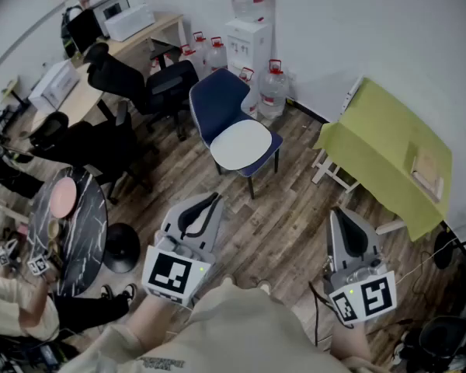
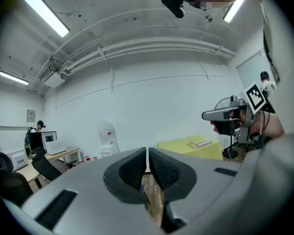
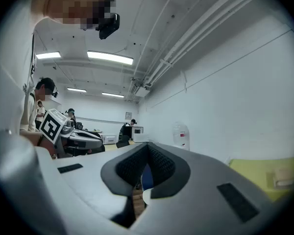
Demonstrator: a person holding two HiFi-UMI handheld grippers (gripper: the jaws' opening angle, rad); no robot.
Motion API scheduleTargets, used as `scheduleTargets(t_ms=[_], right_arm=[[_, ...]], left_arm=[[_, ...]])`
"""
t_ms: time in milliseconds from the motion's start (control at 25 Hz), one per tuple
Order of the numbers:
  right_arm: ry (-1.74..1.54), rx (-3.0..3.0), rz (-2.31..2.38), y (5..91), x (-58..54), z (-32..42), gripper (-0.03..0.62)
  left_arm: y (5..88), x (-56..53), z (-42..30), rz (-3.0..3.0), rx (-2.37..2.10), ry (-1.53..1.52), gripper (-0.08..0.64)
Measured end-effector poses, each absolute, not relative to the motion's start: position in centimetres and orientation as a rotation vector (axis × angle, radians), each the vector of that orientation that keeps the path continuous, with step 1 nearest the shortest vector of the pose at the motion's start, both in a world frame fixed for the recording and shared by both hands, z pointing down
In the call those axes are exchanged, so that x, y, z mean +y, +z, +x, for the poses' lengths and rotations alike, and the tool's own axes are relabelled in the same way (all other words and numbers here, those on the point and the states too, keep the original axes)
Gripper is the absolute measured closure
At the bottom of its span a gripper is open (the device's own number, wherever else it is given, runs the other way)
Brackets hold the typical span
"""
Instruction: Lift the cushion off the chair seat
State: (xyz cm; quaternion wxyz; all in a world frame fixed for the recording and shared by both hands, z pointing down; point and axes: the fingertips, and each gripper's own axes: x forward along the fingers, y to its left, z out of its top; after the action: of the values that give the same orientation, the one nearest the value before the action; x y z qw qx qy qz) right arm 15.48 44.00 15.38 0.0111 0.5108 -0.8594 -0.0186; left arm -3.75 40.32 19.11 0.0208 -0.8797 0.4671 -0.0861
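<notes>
A blue chair stands on the wood floor in the middle of the head view, and a white oval cushion lies flat on its seat. Both grippers are held well short of it, near my body. My left gripper is shut and empty, pointing toward the chair. My right gripper is also shut with nothing in it. In the left gripper view the jaws meet along a thin line. In the right gripper view the shut jaws frame a sliver of the blue chair and the cushion below them.
A table under a yellow-green cloth stands right of the chair with a book on it. Water jugs and a dispenser line the back wall. Black office chairs and a round dark table are at left, with people seated nearby.
</notes>
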Motion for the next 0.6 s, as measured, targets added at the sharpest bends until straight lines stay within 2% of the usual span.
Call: scheduleTargets(t_ms=[600], right_arm=[[0.005, -2.727, 1.583, 15.8, 44.8, 19.5, 0.569]], left_arm=[[19.5, 41.0, 0.1, -2.735, 1.465, -0.284, 0.526]])
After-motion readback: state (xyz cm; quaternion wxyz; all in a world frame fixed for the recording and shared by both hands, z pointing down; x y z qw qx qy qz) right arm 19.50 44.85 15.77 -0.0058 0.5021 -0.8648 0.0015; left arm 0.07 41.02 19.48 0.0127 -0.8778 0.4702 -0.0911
